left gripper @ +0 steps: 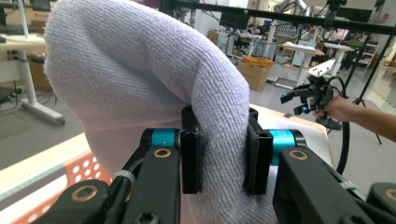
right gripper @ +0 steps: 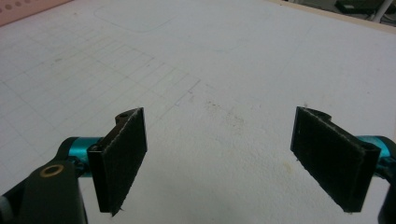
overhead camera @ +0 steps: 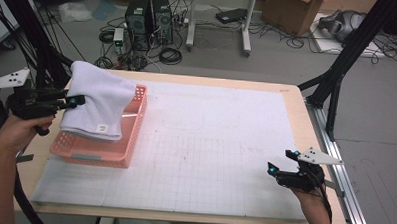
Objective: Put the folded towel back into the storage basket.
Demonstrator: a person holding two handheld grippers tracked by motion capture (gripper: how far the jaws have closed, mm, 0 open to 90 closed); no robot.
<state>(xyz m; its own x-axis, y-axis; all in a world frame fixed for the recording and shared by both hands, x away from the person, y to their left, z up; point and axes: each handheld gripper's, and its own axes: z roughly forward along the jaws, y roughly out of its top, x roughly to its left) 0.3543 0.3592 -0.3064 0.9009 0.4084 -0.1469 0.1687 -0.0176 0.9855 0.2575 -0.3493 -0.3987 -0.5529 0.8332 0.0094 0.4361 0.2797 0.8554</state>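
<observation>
A pale lilac towel (overhead camera: 97, 101) hangs folded over the pink perforated basket (overhead camera: 127, 149) at the table's left. My left gripper (overhead camera: 77, 102) is shut on the towel's left edge; in the left gripper view the towel (left gripper: 140, 79) bulges up between the two black pads (left gripper: 190, 161). At the table's front right, my right gripper (overhead camera: 281, 162) is held open above the white grid mat (overhead camera: 210, 152). In the right gripper view its pads (right gripper: 122, 156) stand wide apart with nothing between them, over the mat (right gripper: 210, 70).
The basket (left gripper: 84, 170) rim shows below the towel. My right hand and gripper (left gripper: 310, 95) appear far off in the left gripper view. Beyond the table lie computer towers (overhead camera: 149, 20), cables, a cardboard box (overhead camera: 292, 10) and black frame legs.
</observation>
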